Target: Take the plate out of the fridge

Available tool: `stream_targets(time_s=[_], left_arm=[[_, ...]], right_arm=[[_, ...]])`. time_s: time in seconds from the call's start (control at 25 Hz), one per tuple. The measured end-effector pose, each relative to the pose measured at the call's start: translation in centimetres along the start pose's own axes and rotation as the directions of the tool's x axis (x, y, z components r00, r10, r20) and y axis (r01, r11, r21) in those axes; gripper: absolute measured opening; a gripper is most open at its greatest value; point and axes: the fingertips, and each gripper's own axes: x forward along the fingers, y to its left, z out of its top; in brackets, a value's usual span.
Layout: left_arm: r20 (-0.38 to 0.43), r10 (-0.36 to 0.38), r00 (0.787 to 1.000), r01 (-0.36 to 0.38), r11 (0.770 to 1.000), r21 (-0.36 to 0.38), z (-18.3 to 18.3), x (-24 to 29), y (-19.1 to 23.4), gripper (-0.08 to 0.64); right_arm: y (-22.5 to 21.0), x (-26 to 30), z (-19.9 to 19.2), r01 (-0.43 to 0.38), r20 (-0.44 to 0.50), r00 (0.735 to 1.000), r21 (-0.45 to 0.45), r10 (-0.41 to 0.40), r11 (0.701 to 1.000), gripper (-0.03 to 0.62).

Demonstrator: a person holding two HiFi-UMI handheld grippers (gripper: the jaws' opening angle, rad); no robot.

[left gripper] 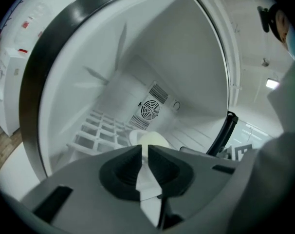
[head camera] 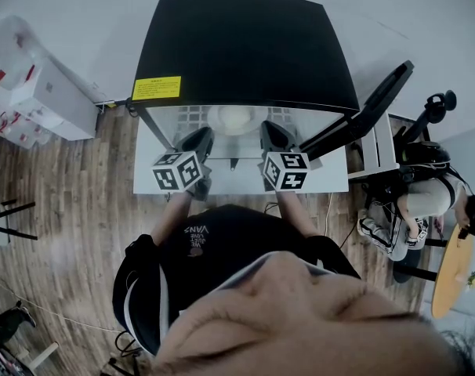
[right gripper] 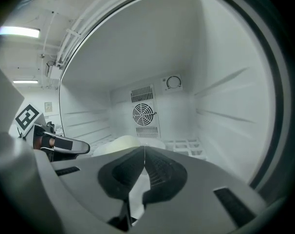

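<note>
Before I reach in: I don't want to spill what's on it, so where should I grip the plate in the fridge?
Probably the near rim of the plate, from the open front. It lies flat on the grid shelf with a pale mound on its middle.

**Black Shell, White Inside**

The fridge (head camera: 245, 45) is black on top and carries a yellow label (head camera: 156, 88). Its inner walls are white, as are the lattice shelf (left gripper: 101, 130) and the fan grille (left gripper: 150, 109) with its rings of slots. The plate (left gripper: 155, 140) is creamy white. The left gripper (head camera: 200, 138) and the right gripper (head camera: 270, 134) have pale grey bodies with charcoal ribbed pads, and each bears a cube of black-and-white square markers. The floor (head camera: 73, 210) shows grey-brown wood planks. The person's top (head camera: 214, 249) is black with white lettering. The white boxes (head camera: 34, 92) at the side have red marks.
</note>
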Motion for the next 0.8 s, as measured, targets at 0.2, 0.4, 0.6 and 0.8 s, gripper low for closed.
stream_targets(time_s=[0.2, 0.4, 0.6, 0.8], left_arm=[[-0.017, -0.001, 1.000, -0.001, 0.998, -0.064, -0.45, 0.30, 0.45, 0.020], [-0.013, -0.014, 1.000, 0.013, 0.993, -0.116, -0.53, 0.57, 0.35, 0.020], [-0.013, -0.020, 1.000, 0.018, 0.988, -0.156, -0.66, 0.82, 0.29, 0.035], [-0.015, -0.034, 0.999, 0.030, 0.978, -0.207, -0.82, 1.01, 0.02, 0.107]], right_arm=[[-0.19, 0.21, -0.18, 0.002, -0.006, 1.000, -0.001, -0.002, 1.000, 0.012], [-0.30, 0.28, -0.21, 0.003, -0.012, 1.000, -0.001, -0.003, 1.000, 0.012], [-0.52, 0.20, -0.29, 0.005, -0.012, 1.000, 0.001, -0.005, 1.000, 0.012], [-0.66, 0.13, -0.37, 0.006, -0.014, 1.000, 0.003, -0.006, 1.000, 0.012]])
